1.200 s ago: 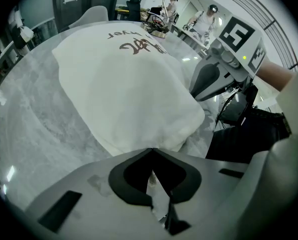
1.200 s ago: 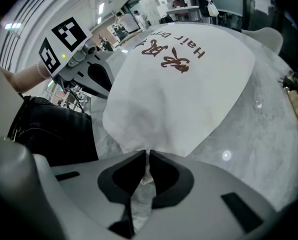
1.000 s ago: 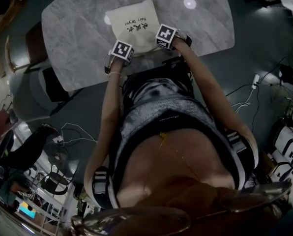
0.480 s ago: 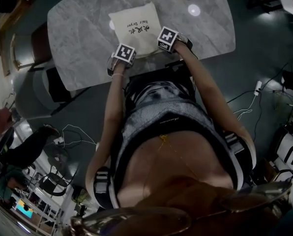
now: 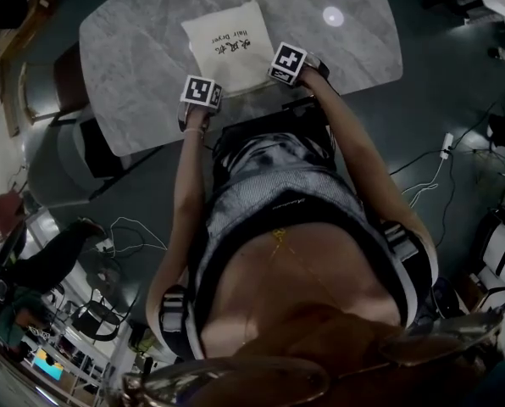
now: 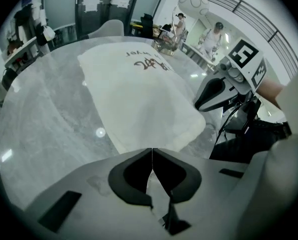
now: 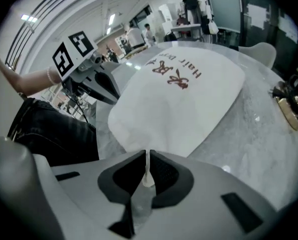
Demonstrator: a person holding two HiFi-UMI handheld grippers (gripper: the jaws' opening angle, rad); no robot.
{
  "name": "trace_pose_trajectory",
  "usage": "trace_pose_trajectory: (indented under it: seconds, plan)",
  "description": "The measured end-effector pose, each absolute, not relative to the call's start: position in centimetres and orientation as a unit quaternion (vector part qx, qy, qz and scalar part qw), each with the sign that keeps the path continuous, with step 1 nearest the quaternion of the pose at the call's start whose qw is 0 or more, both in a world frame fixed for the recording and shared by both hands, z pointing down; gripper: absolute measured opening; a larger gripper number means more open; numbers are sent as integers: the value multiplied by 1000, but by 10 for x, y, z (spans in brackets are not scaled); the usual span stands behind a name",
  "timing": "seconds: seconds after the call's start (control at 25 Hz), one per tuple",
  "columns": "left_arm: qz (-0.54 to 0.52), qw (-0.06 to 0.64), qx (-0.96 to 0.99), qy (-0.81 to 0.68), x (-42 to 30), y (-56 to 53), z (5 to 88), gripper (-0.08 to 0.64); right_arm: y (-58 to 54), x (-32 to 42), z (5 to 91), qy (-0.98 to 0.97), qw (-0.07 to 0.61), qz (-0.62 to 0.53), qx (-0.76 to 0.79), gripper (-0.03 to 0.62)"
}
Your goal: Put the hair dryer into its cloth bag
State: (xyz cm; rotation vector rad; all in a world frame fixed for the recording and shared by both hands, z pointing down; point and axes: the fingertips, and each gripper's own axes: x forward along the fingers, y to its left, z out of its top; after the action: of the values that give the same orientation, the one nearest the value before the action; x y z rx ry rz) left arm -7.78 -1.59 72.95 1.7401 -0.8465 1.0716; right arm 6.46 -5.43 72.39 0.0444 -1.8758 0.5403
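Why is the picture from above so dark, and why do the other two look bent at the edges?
Head view: dim and underexposed, with one lamp's glare spot on the marble table; the bag stands out most. Left gripper view: brighter, the wide-angle lens curves the table edge, corners black, a small reflection on the marble. Right gripper view: same curving, bag's print readable.

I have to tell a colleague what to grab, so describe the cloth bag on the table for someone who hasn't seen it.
Find the grey marble-patterned table in front of the person. On it lies the cloth bag, cream-white, its near edge pinched by the left tongs and right tongs. It alone carries dark lettering reading "hair dryer".
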Motion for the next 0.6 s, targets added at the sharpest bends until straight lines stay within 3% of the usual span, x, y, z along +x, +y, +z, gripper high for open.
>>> trace_pose_trajectory:
  seconds: [0.2, 0.36, 0.6]
  plan:
    - [361, 422, 730, -398, -77, -30, 693, 9, -71, 53, 685, -843, 478, 239, 61, 78]
    - [290, 408, 748, -436, -71, -46, 663, 9, -84, 51, 662, -866, 446, 209, 84, 78]
    - [265, 355, 766, -466, -69, -59, 628, 9, -98, 43, 620, -899, 397, 151, 106, 78]
